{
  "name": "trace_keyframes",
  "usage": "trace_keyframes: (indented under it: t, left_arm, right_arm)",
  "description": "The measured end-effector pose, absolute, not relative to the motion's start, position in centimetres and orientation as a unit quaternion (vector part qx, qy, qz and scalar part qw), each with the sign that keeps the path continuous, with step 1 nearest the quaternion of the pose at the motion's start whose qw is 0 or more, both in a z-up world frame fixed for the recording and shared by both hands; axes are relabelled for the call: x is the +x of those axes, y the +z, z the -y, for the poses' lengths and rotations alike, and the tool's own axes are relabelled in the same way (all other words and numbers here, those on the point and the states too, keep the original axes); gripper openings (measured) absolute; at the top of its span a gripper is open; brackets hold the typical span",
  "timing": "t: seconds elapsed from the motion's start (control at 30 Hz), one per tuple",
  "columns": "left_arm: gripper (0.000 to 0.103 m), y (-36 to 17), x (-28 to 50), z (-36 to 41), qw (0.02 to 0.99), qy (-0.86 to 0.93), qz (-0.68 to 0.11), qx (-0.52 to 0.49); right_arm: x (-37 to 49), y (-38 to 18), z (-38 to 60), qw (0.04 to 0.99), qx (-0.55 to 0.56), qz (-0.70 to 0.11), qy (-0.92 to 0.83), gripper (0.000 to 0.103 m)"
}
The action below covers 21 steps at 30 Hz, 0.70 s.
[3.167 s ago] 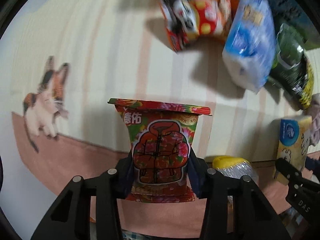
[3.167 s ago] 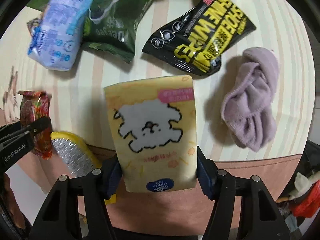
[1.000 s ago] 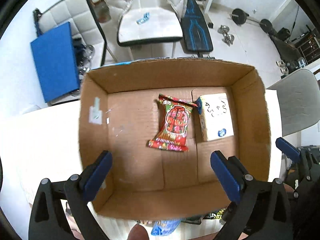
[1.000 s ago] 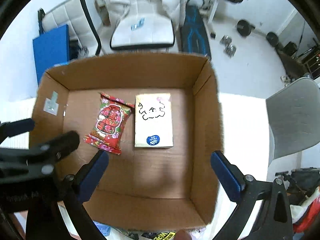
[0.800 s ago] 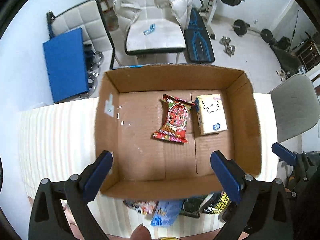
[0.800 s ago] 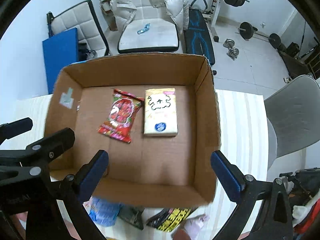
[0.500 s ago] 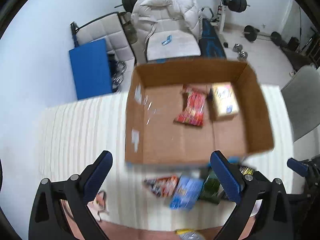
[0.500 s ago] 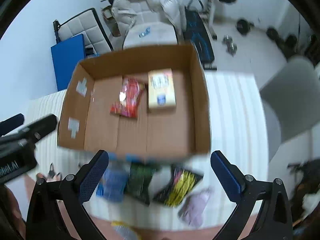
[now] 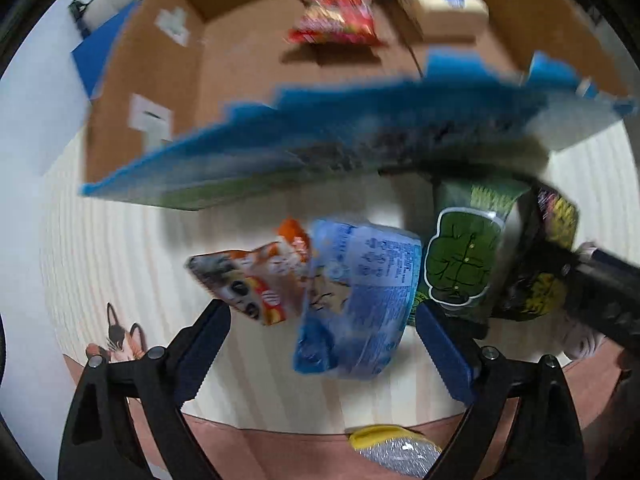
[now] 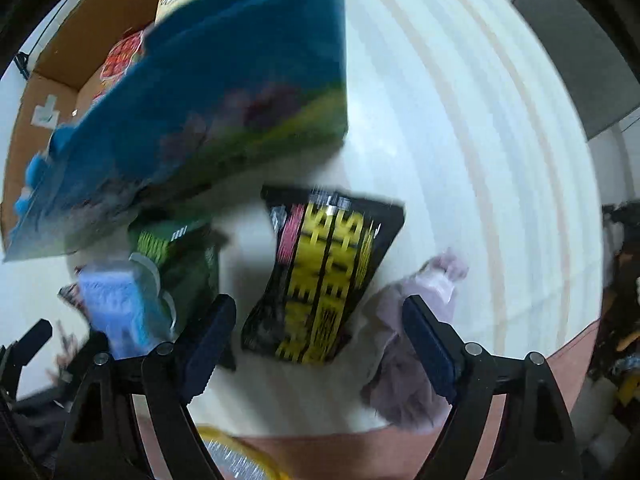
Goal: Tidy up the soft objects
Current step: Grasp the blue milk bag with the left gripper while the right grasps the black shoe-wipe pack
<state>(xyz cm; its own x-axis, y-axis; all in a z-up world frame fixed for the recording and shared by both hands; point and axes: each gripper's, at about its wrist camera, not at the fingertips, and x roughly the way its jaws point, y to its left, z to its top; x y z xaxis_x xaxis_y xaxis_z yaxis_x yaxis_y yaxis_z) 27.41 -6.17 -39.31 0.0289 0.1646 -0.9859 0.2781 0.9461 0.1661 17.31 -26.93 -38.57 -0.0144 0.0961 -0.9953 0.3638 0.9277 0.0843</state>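
Left gripper [image 9: 322, 344]: jaws spread wide, nothing between the pads, poised over the striped tabletop [image 9: 120, 248]
Orange cat-print pouch [image 9: 256, 280]: lay flat, leftmost of the loose packets, its right edge tucked under the blue tissue pack
Blue tissue pack [image 9: 356, 300]: lay between the left gripper's open fingers, touching neither
Green packet [image 9: 460, 264]: just right of the tissue pack, near edge of the box above it
Cardboard box [image 9: 152, 60]: far side of the table, blue printed outer wall facing the cameras; inside, red floral snack pack [image 9: 340, 14] beside yellow tissue pack [image 9: 436, 0]
Right gripper [image 10: 318, 344]: jaws likewise spread wide and empty
Black-and-yellow wipes pouch [image 10: 324, 280]: lay between the right gripper's fingers, well blurred
Lilac cloth [image 10: 416, 320]: bunched, just right of the pouch, partly behind the right finger
Yellow-rimmed silver item [image 9: 396, 450]: at the table's near edge; kind not discernible
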Motion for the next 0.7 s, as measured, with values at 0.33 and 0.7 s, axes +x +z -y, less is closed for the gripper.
trace_keyframes:
  t: [0.33,0.7]
  left_arm:
    - [0.059,-41.6,26.2,6.1,0.693,-0.03,-0.702,0.16]
    - [0.055,-41.4,19.9,-1.3,0.646,-0.03,-0.762,-0.031]
  right_arm:
    - [18.5,-41.4,24.9,0.647,0.131,-0.746,-0.087,0.071]
    - [14.6,-41.8,22.8,0.62,0.056,-0.783,-0.002,0.053]
